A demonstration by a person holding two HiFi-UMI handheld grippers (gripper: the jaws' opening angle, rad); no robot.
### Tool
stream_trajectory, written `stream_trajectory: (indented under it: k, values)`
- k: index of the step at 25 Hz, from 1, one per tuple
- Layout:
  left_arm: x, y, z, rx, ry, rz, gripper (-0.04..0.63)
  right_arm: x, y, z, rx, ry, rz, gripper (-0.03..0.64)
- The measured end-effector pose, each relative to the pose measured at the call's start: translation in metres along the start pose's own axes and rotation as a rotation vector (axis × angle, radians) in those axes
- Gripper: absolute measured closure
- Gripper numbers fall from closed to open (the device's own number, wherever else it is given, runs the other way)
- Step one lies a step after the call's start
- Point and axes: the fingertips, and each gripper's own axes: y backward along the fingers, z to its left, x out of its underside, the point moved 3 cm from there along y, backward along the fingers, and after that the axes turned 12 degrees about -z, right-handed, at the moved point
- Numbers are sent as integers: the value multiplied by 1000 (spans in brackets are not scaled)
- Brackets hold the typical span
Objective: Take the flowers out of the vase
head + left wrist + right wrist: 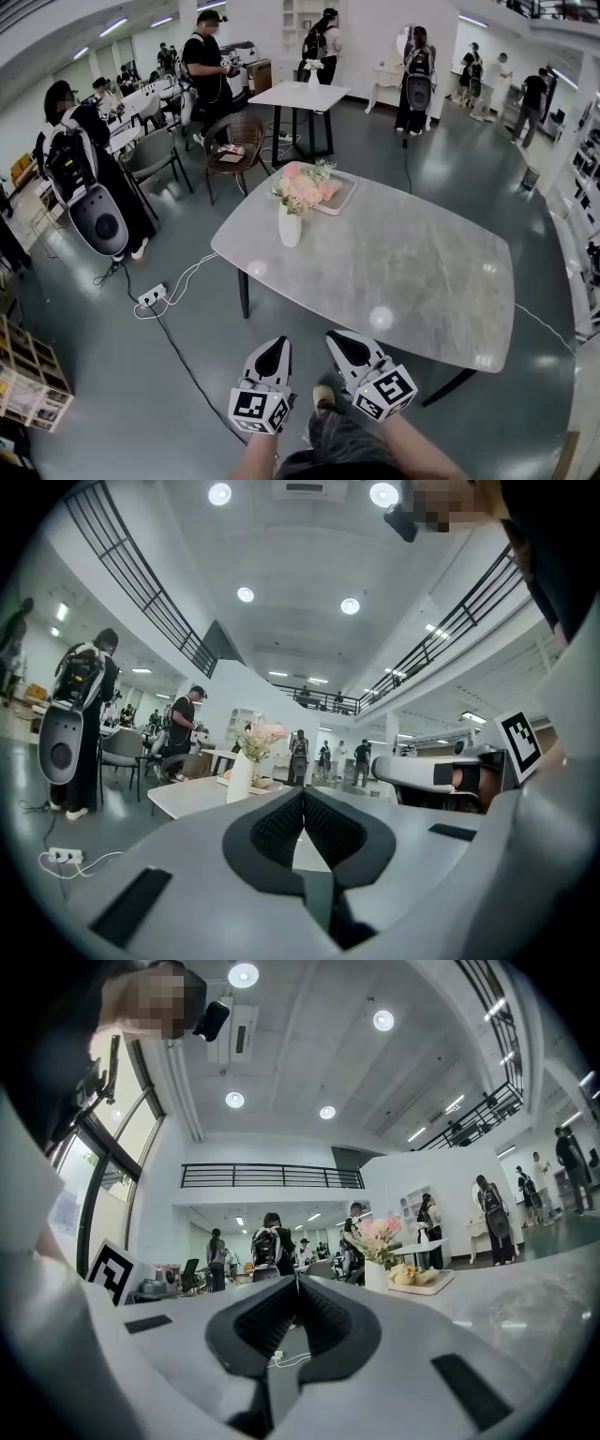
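STEP: approach | JAWS: left gripper [272, 343], right gripper [339, 337] closed tip to tip, empty | TARGET: flowers [305, 187] in white vase [290, 228], far-left end of table [394, 272], well apart | METHOD: open jaws first; pinch stems above rim; steady vase; lift straight up.

Head view: high, looking steeply down across the grey table [394, 272] from its near edge. Left and right gripper views: low, level, along own jaws, near that edge. All three share the vase [290, 225] of flowers [305, 187], well off.
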Motion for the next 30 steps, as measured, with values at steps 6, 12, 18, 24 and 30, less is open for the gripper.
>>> stream_trajectory:
  k: [6, 12, 18, 24, 30]
  values:
    - [10, -38, 24, 1, 18, 9, 581, 17, -33, -34, 6, -15, 45, 595]
    - [22, -71, 45, -15, 28, 23, 581, 32, -65, -66, -2, -26, 78, 594]
    - [31, -103, 64, -31, 30, 27, 581, 46, -92, -94, -19, -39, 103, 594]
    - [38, -135, 83, -49, 32, 24, 581, 58, -121, -116, -60, -48, 123, 594]
    - [52, -164, 96, -57, 39, 27, 581, 73, -141, -140, -89, -56, 155, 594]
